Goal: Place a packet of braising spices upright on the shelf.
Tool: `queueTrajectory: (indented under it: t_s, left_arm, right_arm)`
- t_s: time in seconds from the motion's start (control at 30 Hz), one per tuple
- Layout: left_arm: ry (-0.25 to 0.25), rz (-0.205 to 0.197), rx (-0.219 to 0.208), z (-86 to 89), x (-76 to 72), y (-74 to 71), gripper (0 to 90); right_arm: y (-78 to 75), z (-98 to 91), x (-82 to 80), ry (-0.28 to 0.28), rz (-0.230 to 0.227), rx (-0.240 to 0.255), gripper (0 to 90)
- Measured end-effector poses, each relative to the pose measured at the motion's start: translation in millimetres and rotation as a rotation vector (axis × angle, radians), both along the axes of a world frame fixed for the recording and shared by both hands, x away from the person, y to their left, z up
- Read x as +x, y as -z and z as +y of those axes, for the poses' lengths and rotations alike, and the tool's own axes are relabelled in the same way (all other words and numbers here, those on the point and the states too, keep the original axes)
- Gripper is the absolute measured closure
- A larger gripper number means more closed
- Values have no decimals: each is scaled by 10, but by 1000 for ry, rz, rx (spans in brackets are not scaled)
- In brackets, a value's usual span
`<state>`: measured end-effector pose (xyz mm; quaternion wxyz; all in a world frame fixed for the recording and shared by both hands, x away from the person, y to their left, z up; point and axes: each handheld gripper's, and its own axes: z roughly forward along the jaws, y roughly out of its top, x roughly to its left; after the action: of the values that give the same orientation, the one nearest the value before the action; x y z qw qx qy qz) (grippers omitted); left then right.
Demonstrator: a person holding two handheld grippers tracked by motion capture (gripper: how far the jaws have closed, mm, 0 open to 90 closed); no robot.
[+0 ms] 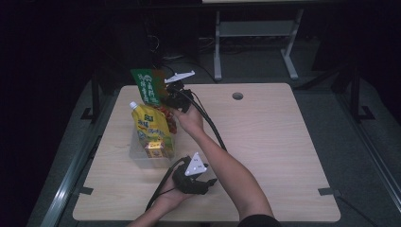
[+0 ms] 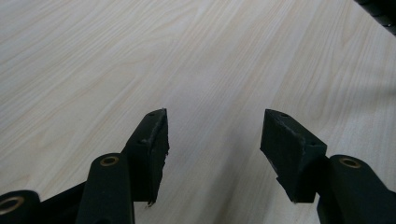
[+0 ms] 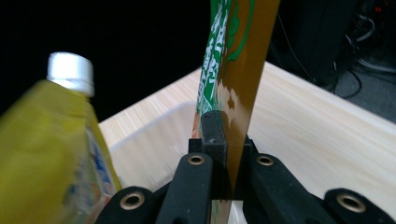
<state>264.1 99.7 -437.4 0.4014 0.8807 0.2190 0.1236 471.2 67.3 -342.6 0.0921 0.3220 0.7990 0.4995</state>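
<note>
Above clear plastic bin (image 1: pixel 137 153), right tongs (image 3: pixel 223 154) pinching flat glossy green packet (image 3: pixel 233 51), left tongs (image 2: pixel 212 140) agape over woodgrain

The green packet (image 3: pixel 233 56) runs off the top edge of the right gripper view, and its lower end is hidden behind the right gripper (image 3: pixel 229 140) whose jaws clamp it. The yellow spouted pouch (image 3: pixel 51 154) is blurred there and cut by the left and bottom edges, its print unreadable. In the high view the clear container (image 1: pixel 137 158) is faint and hard to trace, and the lettering on both packs is too small to read.
</note>
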Motion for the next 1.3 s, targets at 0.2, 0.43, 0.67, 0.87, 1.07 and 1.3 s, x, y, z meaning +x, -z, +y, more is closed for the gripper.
queueTrajectory:
  t_s: [0.2,0.43,0.67,0.87,1.07,1.3]
  left_arm:
    - [6,1,3,-4,-11,1,410]
    - [6,3,2,-16,-7,12,409]
    - [6,3,5,-21,-13,15,410]
    - [0,3,-5,-9,-11,10,410]
    - [-3,5,-7,-3,4,13,408]
    - [-6,-2,4,2,2,7,393]
  right_arm:
    - [-57,95,-51,-38,-46,-57,896]
    - [113,84,-48,-29,-14,-2,897]
    - [199,104,-54,-31,-7,10,897]
    - [323,0,-37,-12,9,16,895]
    - [348,-70,-8,-16,33,-3,882]
    - [295,-163,8,-11,58,-33,763]
